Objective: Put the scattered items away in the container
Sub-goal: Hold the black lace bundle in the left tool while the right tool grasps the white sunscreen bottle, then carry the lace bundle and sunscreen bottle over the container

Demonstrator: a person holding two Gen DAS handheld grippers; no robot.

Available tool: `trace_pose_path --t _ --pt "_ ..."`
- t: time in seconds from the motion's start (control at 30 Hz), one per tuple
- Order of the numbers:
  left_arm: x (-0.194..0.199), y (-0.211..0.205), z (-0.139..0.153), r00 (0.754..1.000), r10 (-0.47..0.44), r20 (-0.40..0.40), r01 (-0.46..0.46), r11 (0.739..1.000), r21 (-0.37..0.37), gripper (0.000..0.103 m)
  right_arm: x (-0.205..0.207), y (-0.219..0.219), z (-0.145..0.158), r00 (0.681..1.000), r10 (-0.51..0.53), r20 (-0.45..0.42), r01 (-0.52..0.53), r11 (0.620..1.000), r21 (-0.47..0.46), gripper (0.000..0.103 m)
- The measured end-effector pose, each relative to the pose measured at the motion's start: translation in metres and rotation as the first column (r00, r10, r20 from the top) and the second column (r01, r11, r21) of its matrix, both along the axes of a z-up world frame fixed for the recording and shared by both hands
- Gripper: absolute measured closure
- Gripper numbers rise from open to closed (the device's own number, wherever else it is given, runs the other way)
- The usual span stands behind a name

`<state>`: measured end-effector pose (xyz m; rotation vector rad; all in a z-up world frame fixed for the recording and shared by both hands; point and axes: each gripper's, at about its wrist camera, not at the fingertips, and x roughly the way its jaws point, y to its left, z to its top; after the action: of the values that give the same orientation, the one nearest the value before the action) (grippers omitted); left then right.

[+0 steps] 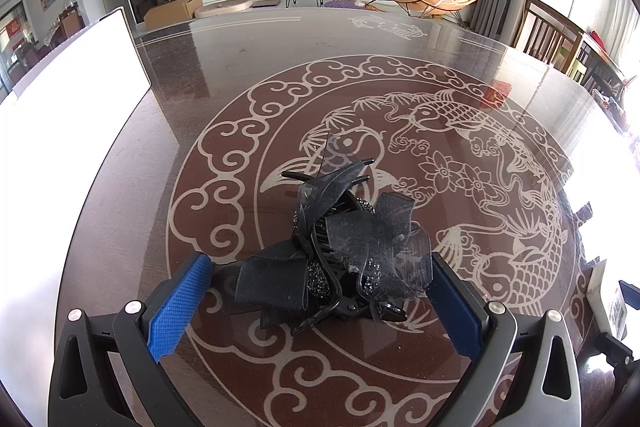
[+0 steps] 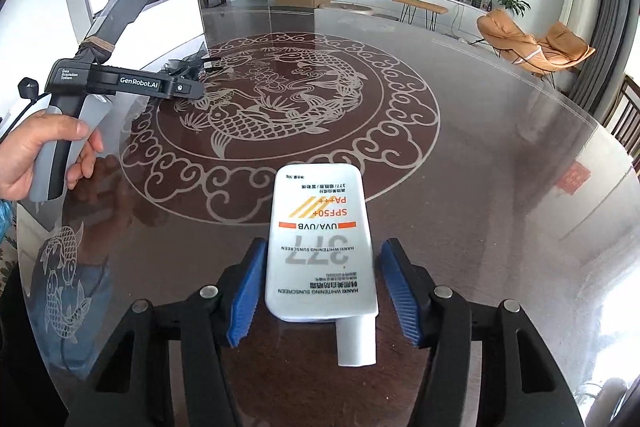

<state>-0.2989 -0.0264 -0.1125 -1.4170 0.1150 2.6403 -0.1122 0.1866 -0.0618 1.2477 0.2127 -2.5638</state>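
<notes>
A black hair claw clip with mesh bows (image 1: pixel 340 255) lies on the glass table between the two blue pads of my left gripper (image 1: pixel 320 267), which is open around it. A white sunscreen tube (image 2: pixel 320 251) lies flat with its cap toward me, between the blue pads of my right gripper (image 2: pixel 322 261); the jaws are open with gaps on both sides. The white container (image 1: pixel 68 131) stands at the table's left; it also shows in the right wrist view (image 2: pixel 168 23). The left gripper (image 2: pixel 192 77) and the hair clip (image 2: pixel 188 65) appear far left there.
The round glass table (image 1: pixel 360 39) carries a fish pattern. Wooden chairs (image 1: pixel 548 31) stand at its right edge. A hand (image 2: pixel 36 151) holds the left gripper's handle. The sunscreen tube's edge shows at the far right of the left wrist view (image 1: pixel 612 303).
</notes>
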Motion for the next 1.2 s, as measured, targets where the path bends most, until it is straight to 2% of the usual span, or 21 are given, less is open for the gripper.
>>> trace_pose_path --t 0.27,0.33,0.37,0.4,0.43,0.5,0.63,0.83,1.2 --pt "0.003 -0.002 0.002 1.0 -0.009 0.007 0.009 1.0 -0.006 0.0 -0.001 0.0 0.003 1.0 0.0 0.0 0.0 1.0 -0.001 0.044" --pt "0.009 0.002 0.005 0.999 -0.037 -0.011 0.037 0.999 -0.007 0.019 0.0 -0.003 0.004 1.0 0.002 -0.008 -0.001 1.0 0.012 0.051" --pt "0.013 0.006 0.008 0.998 -0.06 -0.032 0.06 0.998 -0.013 0.05 0.002 -0.004 0.005 1.0 0.004 -0.011 -0.004 1.0 0.014 0.051" --pt "0.017 0.012 0.011 0.997 -0.072 -0.041 0.071 0.997 -0.03 0.058 0.003 -0.005 0.005 1.0 0.008 -0.014 -0.007 1.0 0.017 0.051" --pt "0.02 0.016 0.012 0.997 -0.07 -0.045 0.068 0.996 -0.059 0.058 0.006 -0.007 0.006 1.0 0.014 -0.019 -0.013 1.0 0.02 0.051" --pt "0.024 0.019 0.012 0.996 -0.064 -0.061 0.06 0.996 -0.064 0.058 0.01 -0.008 0.009 0.999 0.018 -0.036 -0.017 1.0 0.021 0.051" --pt "0.031 0.013 0.013 0.999 -0.028 -0.039 0.028 1.0 -0.009 0.059 0.012 0.0 0.012 0.999 -0.019 -0.044 0.018 0.999 -0.03 0.051" --pt "0.056 0.011 0.018 0.998 -0.038 -0.047 0.038 0.999 -0.004 0.059 0.012 0.005 0.02 0.999 -0.05 -0.021 0.048 0.996 -0.081 0.051" --pt "0.093 -0.011 0.037 0.996 -0.008 -0.085 0.009 1.0 0.013 0.059 -0.023 -0.056 0.057 0.997 0.043 -0.057 -0.047 0.997 -0.063 0.051"
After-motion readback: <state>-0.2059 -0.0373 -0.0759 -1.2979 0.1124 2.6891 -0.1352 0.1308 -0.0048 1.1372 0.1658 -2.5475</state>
